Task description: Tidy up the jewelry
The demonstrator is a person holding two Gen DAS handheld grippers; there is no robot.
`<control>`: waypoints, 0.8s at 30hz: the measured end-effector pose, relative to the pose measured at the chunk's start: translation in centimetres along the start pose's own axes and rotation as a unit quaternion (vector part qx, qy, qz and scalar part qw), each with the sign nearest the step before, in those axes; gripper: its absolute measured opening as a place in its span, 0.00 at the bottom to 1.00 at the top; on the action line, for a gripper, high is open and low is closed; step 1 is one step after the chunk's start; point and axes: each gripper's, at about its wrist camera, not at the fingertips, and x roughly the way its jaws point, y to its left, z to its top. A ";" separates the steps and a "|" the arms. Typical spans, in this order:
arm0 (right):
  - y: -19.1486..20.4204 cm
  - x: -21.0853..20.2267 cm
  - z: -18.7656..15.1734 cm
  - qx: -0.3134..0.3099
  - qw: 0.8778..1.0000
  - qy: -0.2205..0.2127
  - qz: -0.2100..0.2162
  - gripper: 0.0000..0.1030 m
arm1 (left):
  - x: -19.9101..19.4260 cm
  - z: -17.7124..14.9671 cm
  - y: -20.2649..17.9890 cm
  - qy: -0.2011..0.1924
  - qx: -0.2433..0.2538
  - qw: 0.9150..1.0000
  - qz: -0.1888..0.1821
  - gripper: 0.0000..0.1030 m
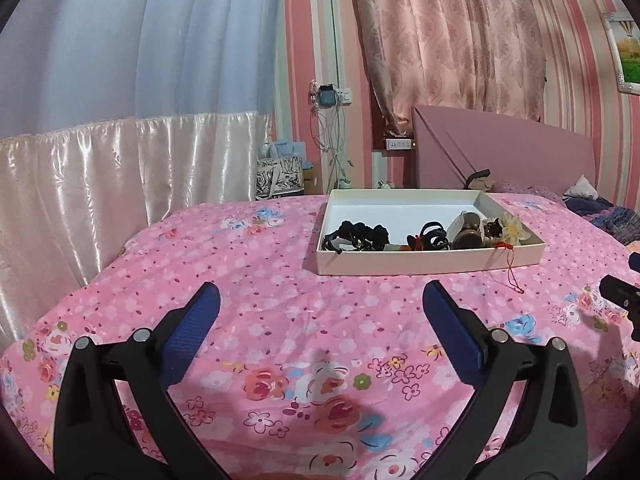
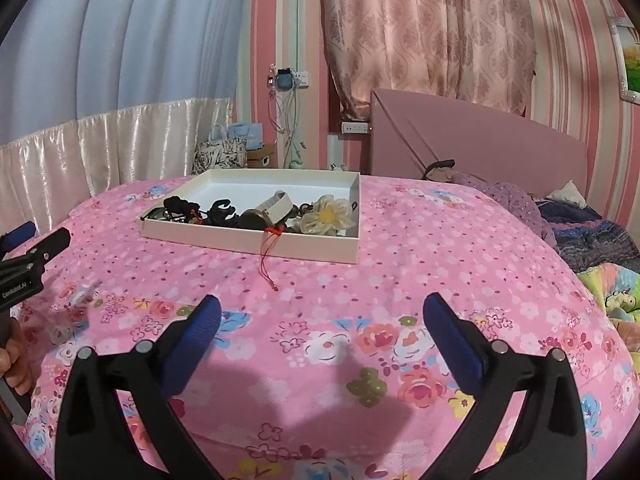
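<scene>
Pink floral bedspread [image 1: 256, 264] covers the bed; striped pink walls and curtains behind. White shallow box [image 1: 424, 266] sits on the bedspread ahead of both tools, holding the jewelry: black scrunchie [image 1: 362, 234], black claw clip [image 2: 224, 210], cream fabric flower [image 2: 330, 212]. Red cord [image 2: 266, 258] trails over the box's near wall onto the bedspread. Left tool [image 1: 320, 308] released, jaws spread wide, nothing between. Right tool [image 2: 322, 314] likewise released and empty, above the bedspread, apart from the box.
</scene>
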 end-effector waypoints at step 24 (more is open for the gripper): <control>-0.2 0.0 -0.3 0.010 1.000 -0.001 -0.002 0.98 | -0.5 0.0 -0.2 -0.009 0.005 1.000 -0.009 0.97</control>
